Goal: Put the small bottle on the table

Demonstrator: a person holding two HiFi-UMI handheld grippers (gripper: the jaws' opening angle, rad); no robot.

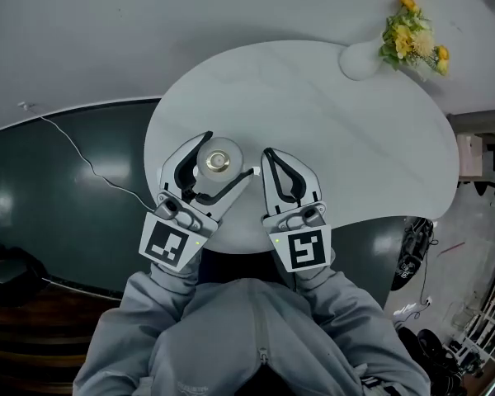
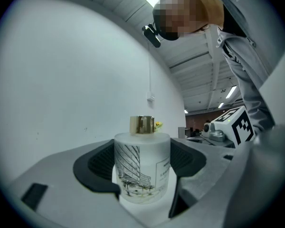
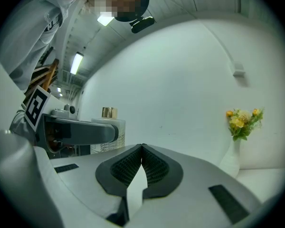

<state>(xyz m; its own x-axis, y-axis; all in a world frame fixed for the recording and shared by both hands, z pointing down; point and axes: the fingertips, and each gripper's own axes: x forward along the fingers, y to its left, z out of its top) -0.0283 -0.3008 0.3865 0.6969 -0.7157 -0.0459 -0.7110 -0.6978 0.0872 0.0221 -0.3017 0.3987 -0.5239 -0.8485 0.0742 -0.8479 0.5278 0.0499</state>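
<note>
The small bottle [image 1: 218, 163] is a frosted white cylinder with a gold cap and a line drawing on its side. It stands upright near the front edge of the white table [image 1: 355, 147]. My left gripper [image 1: 228, 156] is shut on it, a pad against each side, as the left gripper view shows for the bottle [image 2: 141, 167]. My right gripper [image 1: 269, 155] hovers just right of the bottle, shut and empty, with its pads meeting [image 3: 141, 148]. In the right gripper view the bottle [image 3: 109, 127] shows behind the left gripper's finger.
A white vase with yellow flowers [image 1: 412, 40] stands at the table's far right edge, also seen as the flowers [image 3: 242, 120]. A thin cable [image 1: 82, 159] runs over the dark floor on the left. Clutter lies on the floor at the lower right.
</note>
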